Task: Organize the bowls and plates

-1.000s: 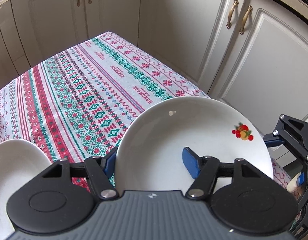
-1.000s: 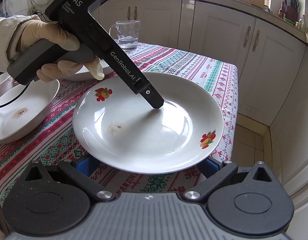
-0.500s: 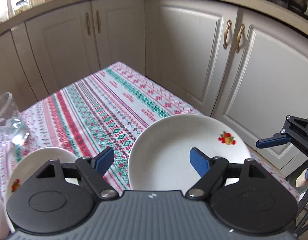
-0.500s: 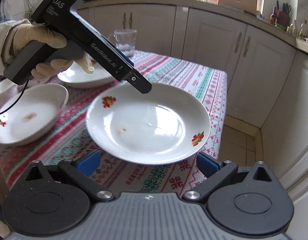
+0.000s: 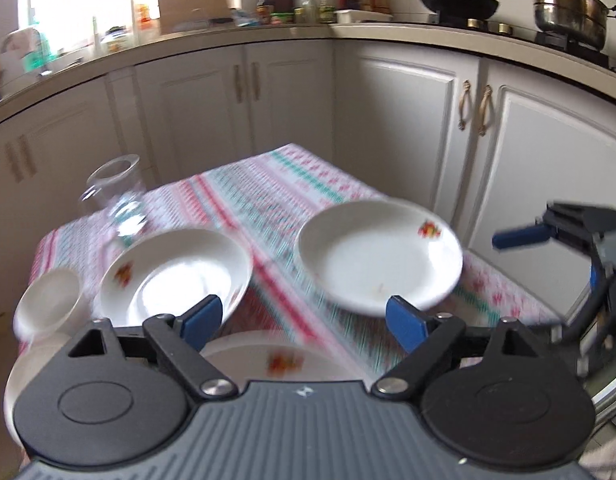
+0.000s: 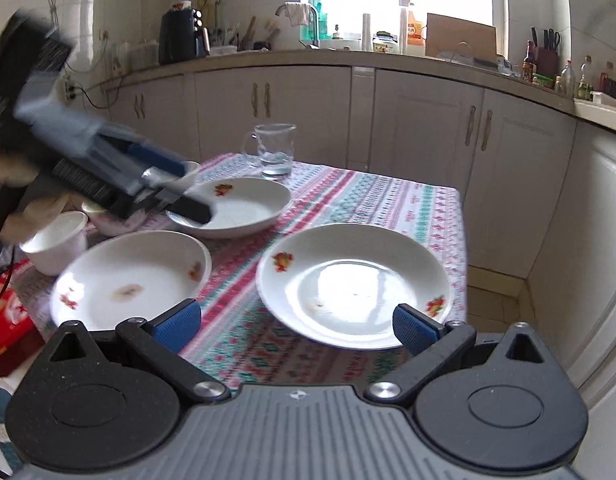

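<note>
Kitchen cabinets ring the patterned tablecloth (image 6: 348,192). From left: small bowl (image 6: 56,242), three plates (image 6: 132,280) (image 6: 236,206) (image 6: 354,284) lying separately, apparently none stacked yet. Left gripper (image 5: 304,326), jaws just opening, and right gripper (image 6: 296,328) gape, empty.

Daylight from a bright, washed-out window (image 6: 400,0) fills both views. The left wrist view is smeared by motion blur, worst on the tablecloth (image 5: 268,216). White glare sits on a plate (image 6: 354,284). Fisheye distortion bends the counter (image 6: 388,58), and corners darken.
</note>
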`<state>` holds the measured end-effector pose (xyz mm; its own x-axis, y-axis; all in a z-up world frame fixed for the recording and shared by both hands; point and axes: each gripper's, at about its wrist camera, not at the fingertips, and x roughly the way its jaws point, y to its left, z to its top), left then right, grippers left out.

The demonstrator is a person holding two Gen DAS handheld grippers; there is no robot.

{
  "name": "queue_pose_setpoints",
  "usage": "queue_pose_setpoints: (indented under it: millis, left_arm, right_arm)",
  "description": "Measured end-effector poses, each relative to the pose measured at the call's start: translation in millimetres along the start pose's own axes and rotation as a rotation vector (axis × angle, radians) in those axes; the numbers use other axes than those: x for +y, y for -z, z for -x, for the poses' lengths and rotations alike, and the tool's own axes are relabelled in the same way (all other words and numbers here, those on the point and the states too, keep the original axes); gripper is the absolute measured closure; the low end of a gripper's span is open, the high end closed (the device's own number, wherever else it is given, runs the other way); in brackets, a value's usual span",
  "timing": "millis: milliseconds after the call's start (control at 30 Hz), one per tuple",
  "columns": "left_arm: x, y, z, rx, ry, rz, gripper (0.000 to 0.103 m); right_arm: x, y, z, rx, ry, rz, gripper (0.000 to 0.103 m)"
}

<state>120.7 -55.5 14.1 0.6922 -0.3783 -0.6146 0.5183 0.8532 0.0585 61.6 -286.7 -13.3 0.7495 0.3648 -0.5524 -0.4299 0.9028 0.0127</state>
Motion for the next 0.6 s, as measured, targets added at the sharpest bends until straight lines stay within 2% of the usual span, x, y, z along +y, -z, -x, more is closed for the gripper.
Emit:
queue_pose_setpoints:
  millis: [167, 333, 367, 467, 600]
  left_arm:
    - [-0.3, 52.7, 30.5, 0.033, -0.095, -0.014, 0.014]
    - [10.0, 97.3, 42.6, 0.112, -0.079, 0.081, 0.014]
    - [10.6, 103.0, 42.3, 0.118, -0.083, 0.09, 0.011]
    - [17.1, 117.0, 43.0, 0.133, -0.085, 0.12, 0.01]
    - [19.3, 124.3, 43.8, 0.111, -0.054, 0.123, 0.01]
  right_arm:
    - [15.0, 4.5, -0.4, -0.003, -0.029, -0.008, 0.0]
    - [33.2, 7.8, -4.6, 0.021, -0.063, 0.005, 0.0]
    - [36.6, 7.7, -5.4, 0.026, -0.069, 0.012, 0.0]
    - [44.8, 5.8, -8.0, 0.041, -0.083, 0.032, 0.0]
    - [52.4, 2.2, -11.9, 0.065, -0.079, 0.065, 0.0]
